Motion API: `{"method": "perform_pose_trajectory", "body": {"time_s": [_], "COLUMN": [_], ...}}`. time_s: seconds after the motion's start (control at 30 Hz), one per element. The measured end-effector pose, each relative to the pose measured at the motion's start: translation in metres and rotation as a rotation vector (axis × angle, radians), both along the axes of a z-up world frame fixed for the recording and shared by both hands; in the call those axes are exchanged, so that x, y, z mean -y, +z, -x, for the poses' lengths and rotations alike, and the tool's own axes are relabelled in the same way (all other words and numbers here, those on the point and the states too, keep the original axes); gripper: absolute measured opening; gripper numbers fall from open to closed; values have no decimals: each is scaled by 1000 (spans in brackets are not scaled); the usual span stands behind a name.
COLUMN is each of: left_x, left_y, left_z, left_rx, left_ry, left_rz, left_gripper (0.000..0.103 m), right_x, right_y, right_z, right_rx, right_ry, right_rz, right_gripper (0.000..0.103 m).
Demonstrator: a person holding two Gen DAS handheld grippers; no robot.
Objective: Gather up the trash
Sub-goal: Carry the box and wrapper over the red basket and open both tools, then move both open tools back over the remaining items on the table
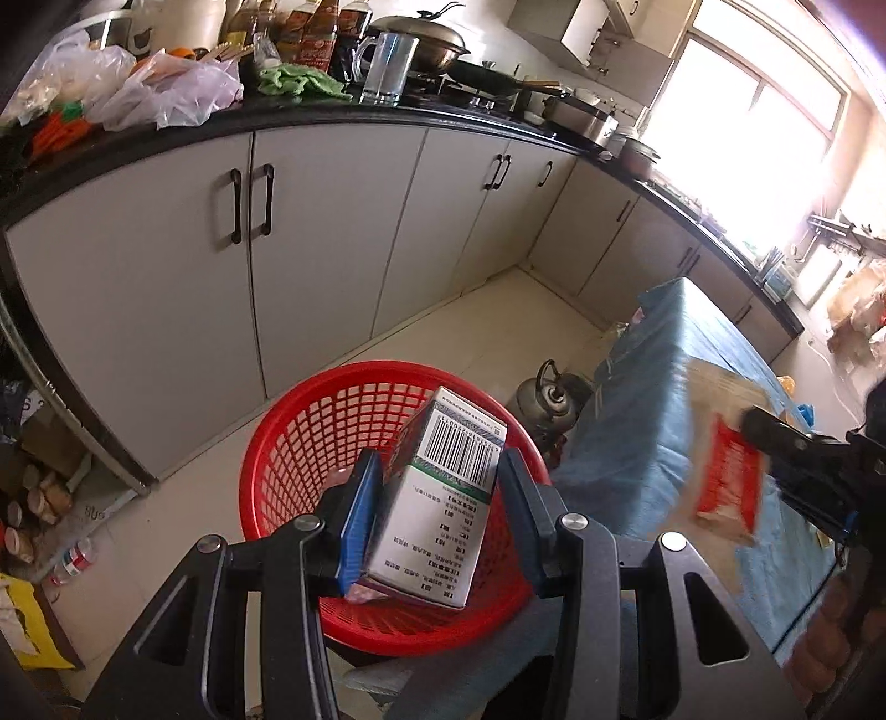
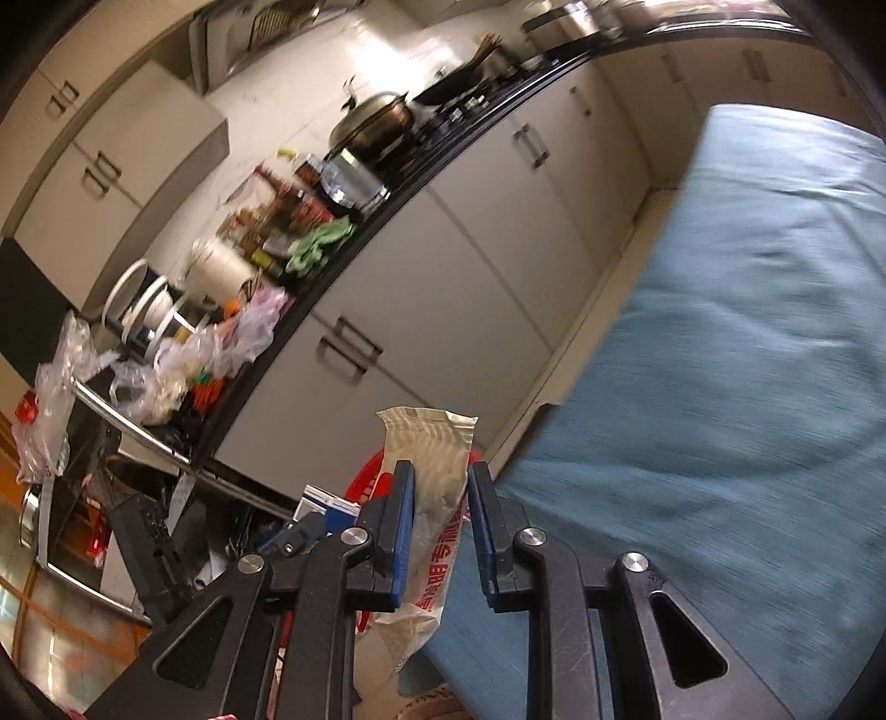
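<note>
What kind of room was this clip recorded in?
A home kitchen, most likely: a black countertop over cabinet doors, a lidded wok on the stove, and sauce bottles crowded beside it.

blurred packet; smeared blue tablecloth

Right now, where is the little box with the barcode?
In the left wrist view, the box sits between the left gripper's jaws, right over the red basket on the kitchen floor, with the kettle just beyond.

White barcoded carton tilted above red mesh basket; crumpled wrapper upright w/ red print.
</note>
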State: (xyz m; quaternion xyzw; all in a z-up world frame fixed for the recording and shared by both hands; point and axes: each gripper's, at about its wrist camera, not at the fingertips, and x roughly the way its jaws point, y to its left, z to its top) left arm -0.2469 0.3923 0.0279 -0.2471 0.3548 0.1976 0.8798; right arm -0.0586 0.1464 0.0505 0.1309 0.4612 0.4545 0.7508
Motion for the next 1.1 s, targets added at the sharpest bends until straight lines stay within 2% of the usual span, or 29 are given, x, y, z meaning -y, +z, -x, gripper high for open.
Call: {"method": "perform_pose_trajectory", "body": {"time_s": [0.13,0.2,0.23,0.33,0.57,0.63,0.77,0.9,1.1], "left_x": [-9,-12,-13,-14,-4,3,18,37,72], "left_y": [-2,-3,-2,-2,0,2,9,16,27], "left_z": [0,2,2,4,1,-1,-3,-4,-8], "left_rx": [14,28,32,30,5,-10,-23,-28,-56], "left_ry": [7,9,11,17,25,25,26,14,-9], "left_rz": [12,36,40,30,-8,-39,-95,-140,-266], "left_gripper": [43,52,54,59,61,61,68,69,71], "right_x": [-41,-55,-60,-64,-37,-25,-4,20,57], "right_y": [-16,-27,-34,-46,-42,-36,-27,-19,-13], "right_z": [-5,-9,-12,-15,-11,-6,0,5,15], "right_rx": [-15,-37,-59,-91,-55,-20,18,48,87], "right_ry": [40,44,52,53,23,3,-22,-51,-97], "right_rz": [22,33,34,43,53,67,77,78,94], "right_gripper": [24,27,34,47,56,60,62,66,69]}}
